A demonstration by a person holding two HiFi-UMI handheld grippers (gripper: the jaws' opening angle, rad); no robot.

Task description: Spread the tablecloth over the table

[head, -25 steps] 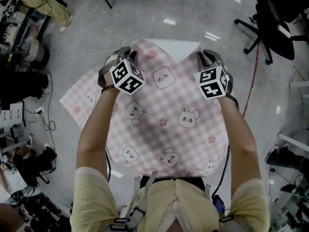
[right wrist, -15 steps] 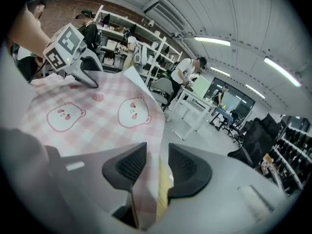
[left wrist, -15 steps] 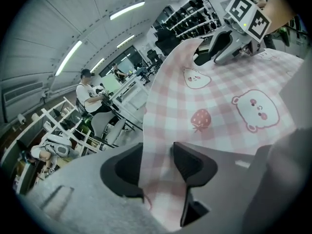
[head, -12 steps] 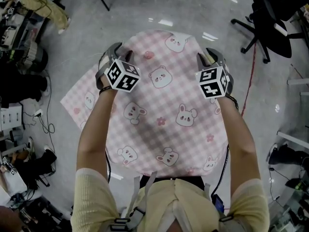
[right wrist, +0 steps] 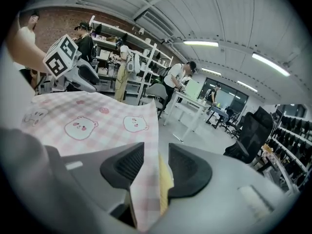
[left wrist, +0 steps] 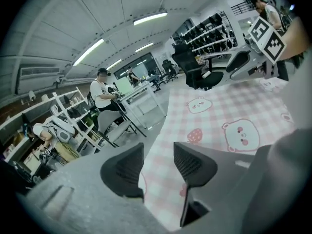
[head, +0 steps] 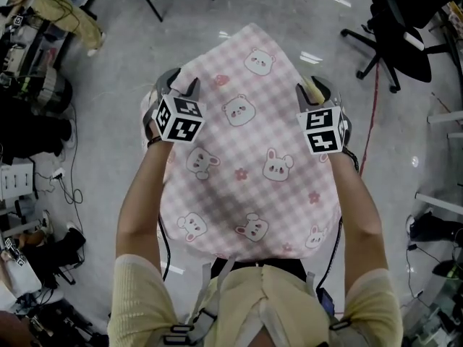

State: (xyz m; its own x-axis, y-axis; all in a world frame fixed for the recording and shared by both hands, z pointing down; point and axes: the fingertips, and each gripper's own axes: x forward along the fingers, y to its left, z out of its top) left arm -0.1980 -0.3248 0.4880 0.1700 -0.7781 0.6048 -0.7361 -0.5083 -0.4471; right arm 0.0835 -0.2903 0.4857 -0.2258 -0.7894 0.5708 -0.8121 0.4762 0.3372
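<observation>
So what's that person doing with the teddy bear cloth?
A person is spreading a pink checked tablecloth with bears and bunnies, holding one pair of tongs in each hand. The left tongs and the right tongs have both just been opening. The left pair is open at the cloth's side edge. The right pair has the cloth's edge standing loosely between its jaws, not squeezed. The cloth lies spread out in front of the person and hides the table under it.

You're in an open-plan lab: ahead of your right gripper (right wrist: 156, 150) are shelving racks (right wrist: 146, 62), white desks (right wrist: 189, 101) and ceiling strip lights (right wrist: 202, 43). Past your left gripper (left wrist: 158, 152), black office chairs (left wrist: 187, 67) sit on a polished grey floor (head: 108, 85).
</observation>
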